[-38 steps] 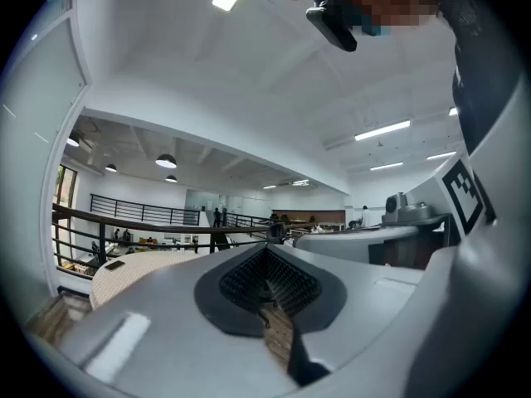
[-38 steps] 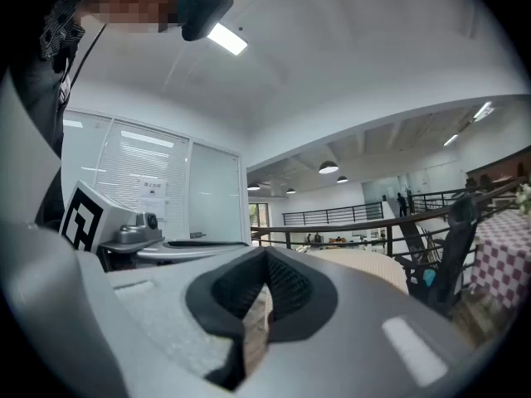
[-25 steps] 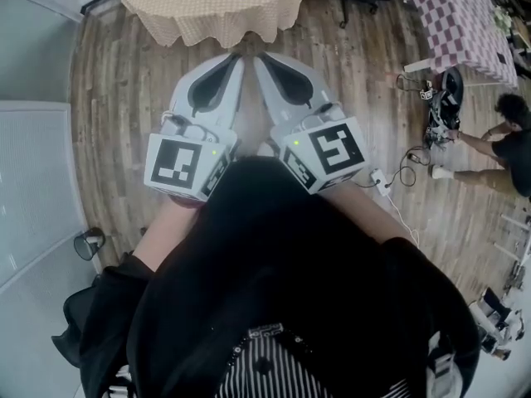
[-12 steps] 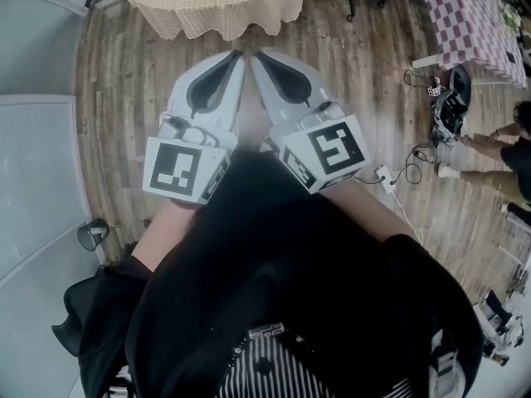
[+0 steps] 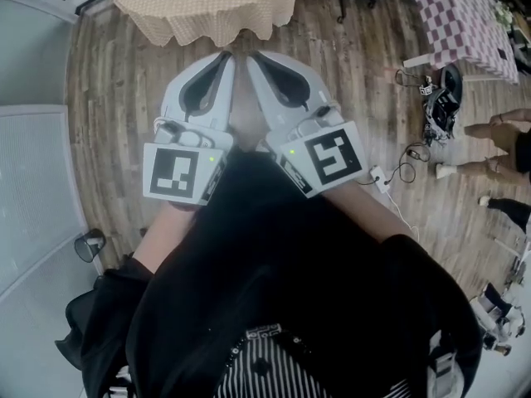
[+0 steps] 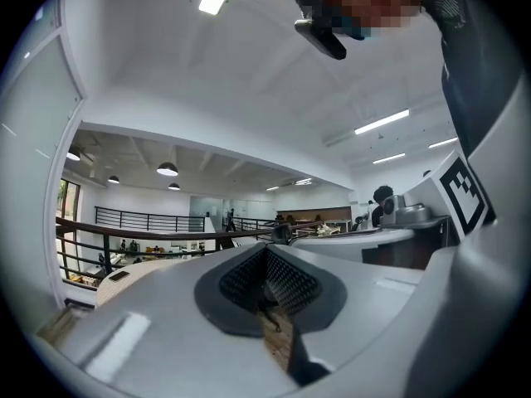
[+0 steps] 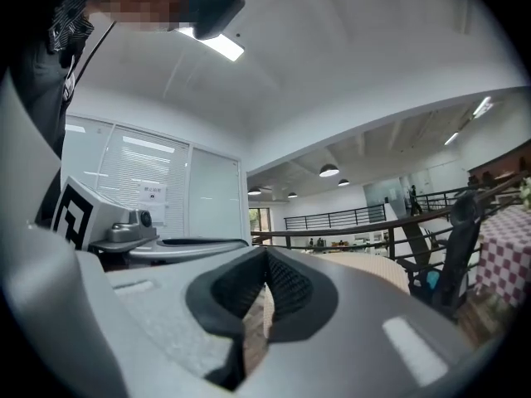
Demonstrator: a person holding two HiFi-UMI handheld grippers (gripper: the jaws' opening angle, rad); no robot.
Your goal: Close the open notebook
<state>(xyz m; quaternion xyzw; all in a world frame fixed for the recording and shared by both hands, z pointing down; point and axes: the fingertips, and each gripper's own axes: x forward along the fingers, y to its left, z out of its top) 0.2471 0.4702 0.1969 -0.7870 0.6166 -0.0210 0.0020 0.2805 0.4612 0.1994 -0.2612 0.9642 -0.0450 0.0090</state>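
No notebook shows in any view. In the head view both grippers are held level in front of the person's dark-clad body, side by side over the wooden floor. My left gripper (image 5: 222,56) has its jaws together with nothing between them. My right gripper (image 5: 252,56) is likewise shut and empty, its tip almost touching the left one. The left gripper view shows the closed ribbed pads (image 6: 286,282) of the left gripper and the right gripper's body (image 6: 390,232) beside it. The right gripper view shows its own closed pads (image 7: 286,287).
A round table with a beige cloth (image 5: 216,7) stands just beyond the gripper tips. A checkered-cloth table (image 5: 465,15) is at the far right, with gear and cables (image 5: 440,98) on the floor. A person's legs (image 5: 498,135) are at the right edge. A glass partition (image 5: 33,189) lines the left.
Both grippers have kept still and shut. The person at the right, crouched by the gear before, now shows only as legs at the edge of the view.
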